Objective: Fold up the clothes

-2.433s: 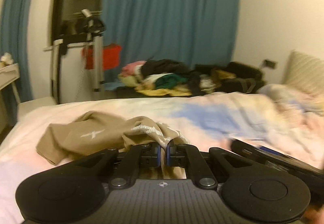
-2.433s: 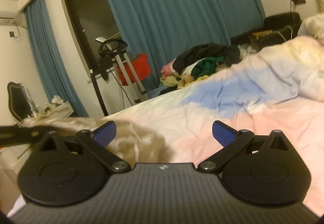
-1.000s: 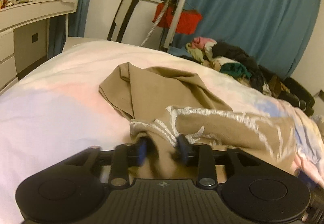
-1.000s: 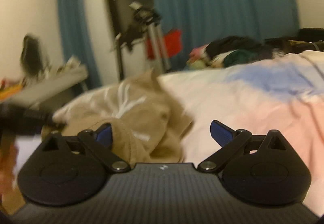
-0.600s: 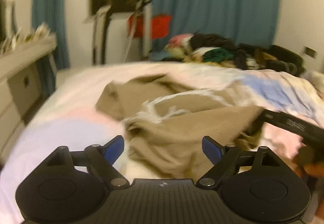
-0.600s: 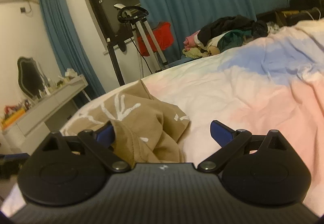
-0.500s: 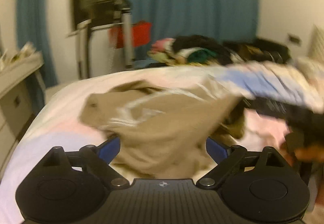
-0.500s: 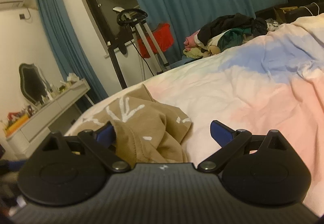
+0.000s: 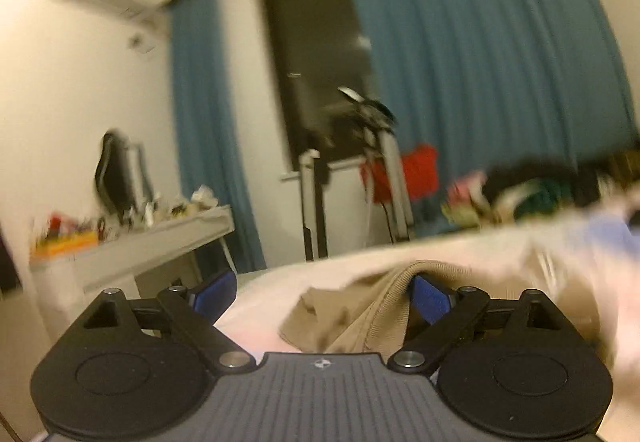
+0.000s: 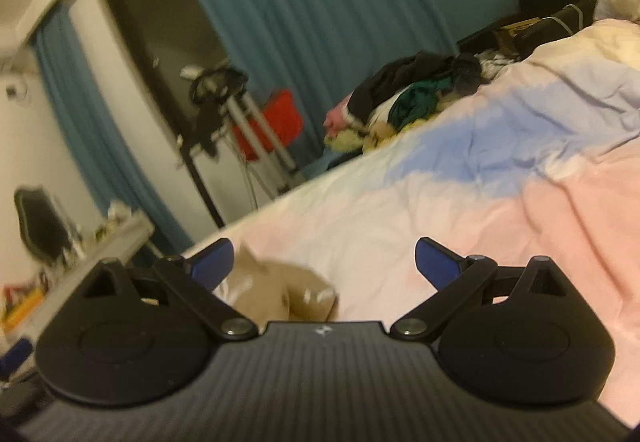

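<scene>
Tan cotton garment with white printed marks (image 9: 360, 318) lies crumpled on the bed with the pastel pink, white and blue cover (image 10: 500, 210), close to the bed's near edge and toward its left corner. We see the left hand-held gripper (image 9: 324, 292) with its blue-padded fingers (image 9: 214, 288) spread wide; a ribbed fold of the garment rises against the inner face of the right-side finger, and nothing is pinched between the two. We see the right hand-held gripper (image 10: 324, 262) likewise spread, with a small bunched part of the same garment (image 10: 280, 294) lying just past its body, nearer the left-side finger, and bare bed cover between the fingertips. Beyond the far edge of the bed a heap of mixed clothes in black, green, pink and yellow (image 10: 408, 102) sits before long teal curtains (image 10: 340, 10). A white bench crowded with small articles (image 9: 132, 238) stands off the left side of the bed. Motion blur softens the left wrist view, so finer detail of the cloth cannot be told.
</scene>
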A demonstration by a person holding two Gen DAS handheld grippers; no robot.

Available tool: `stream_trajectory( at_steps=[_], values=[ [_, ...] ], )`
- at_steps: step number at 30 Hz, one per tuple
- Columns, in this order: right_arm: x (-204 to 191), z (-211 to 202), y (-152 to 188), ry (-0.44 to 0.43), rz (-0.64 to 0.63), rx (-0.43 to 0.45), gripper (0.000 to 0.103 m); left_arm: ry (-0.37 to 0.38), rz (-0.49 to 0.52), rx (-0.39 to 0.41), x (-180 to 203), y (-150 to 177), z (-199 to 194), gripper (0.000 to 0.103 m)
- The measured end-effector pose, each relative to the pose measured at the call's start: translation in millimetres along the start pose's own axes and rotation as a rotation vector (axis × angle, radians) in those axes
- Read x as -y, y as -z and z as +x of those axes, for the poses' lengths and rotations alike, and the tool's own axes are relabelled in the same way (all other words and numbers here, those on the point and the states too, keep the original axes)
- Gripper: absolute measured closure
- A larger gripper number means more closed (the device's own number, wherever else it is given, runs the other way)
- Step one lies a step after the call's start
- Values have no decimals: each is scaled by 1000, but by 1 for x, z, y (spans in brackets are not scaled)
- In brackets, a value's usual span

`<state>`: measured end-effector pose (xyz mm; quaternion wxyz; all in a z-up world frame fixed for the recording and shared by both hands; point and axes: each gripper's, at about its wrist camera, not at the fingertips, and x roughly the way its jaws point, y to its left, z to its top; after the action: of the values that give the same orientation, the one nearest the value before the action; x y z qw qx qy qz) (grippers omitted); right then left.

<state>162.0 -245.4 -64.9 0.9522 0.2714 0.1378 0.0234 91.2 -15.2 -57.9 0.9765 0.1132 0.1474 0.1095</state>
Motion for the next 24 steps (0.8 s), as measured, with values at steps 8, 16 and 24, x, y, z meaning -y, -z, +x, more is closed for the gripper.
stream_trajectory(
  at_steps=[8, 16, 24],
  values=[
    [-15, 1, 14, -103, -145, -64, 4, -73, -156, 32, -33, -15, -14, 8],
    [-117, -5, 103, -243, -742, -110, 4, -140, -203, 36, -49, -15, -10, 8],
    [-87, 21, 59, 47, -388, -15, 4, -127, -222, 4, -55, -7, -5, 7]
  ],
)
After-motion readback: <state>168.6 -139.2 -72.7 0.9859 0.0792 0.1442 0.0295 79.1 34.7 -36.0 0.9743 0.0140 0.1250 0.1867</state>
